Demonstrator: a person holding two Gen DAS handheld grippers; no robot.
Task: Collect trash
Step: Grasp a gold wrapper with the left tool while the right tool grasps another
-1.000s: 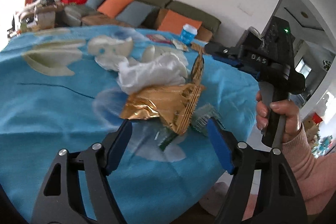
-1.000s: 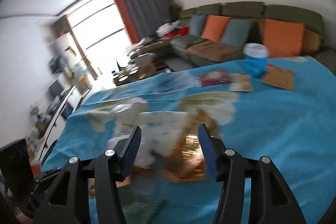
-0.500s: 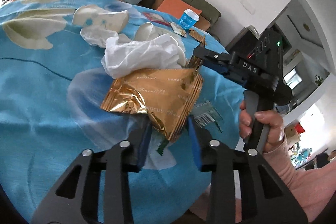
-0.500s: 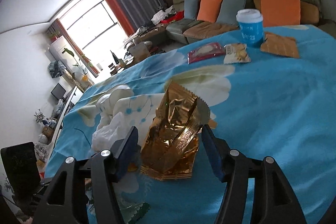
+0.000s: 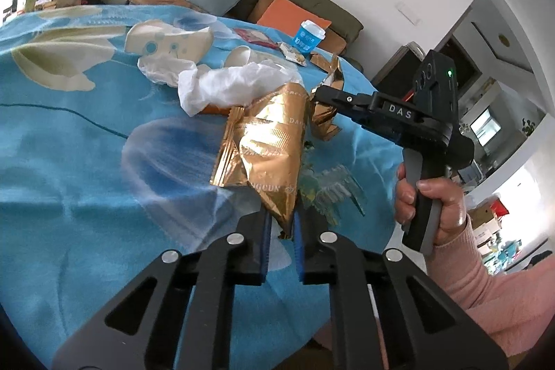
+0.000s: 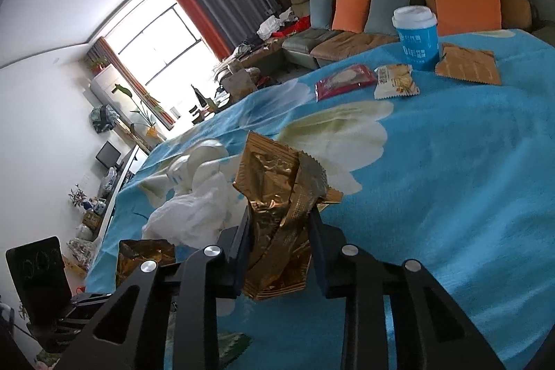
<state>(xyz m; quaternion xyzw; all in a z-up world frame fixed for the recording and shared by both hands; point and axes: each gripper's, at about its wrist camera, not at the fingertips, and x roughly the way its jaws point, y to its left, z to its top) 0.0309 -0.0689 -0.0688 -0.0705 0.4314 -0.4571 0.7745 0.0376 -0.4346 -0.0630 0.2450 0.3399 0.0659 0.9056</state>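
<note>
Left view: left gripper (image 5: 281,227) low in the middle of the frame, jaws squeezed together on the bottom tip of a big gold wrapper (image 5: 274,144). Long side of that wrapper pointing straight up the frame, away from the jaws, with its top end near the white plastic bag (image 5: 225,89). Most of it lying on the blue cloth of the bench (image 5: 69,162), only the tip pinched. Just to its right, a see-through green wrapper (image 5: 329,193), flat on the cloth and not held.

Right view: right gripper (image 6: 279,231) low in the middle, jaws clamped on a crumpled gold packet (image 6: 277,196). Packet standing tall between the jaws, top end sticking up past the tips.

So both grippers full, probably. Best guess for next: lift each piece clear, then look for a bin. No bin to see in either view.

Left to pick up, far off in the upper right of the right view: blue cup (image 6: 416,40), red packet (image 6: 343,80), snack packet (image 6: 395,82), brown packet (image 6: 468,65). All closer to the right gripper than to the left.
</note>
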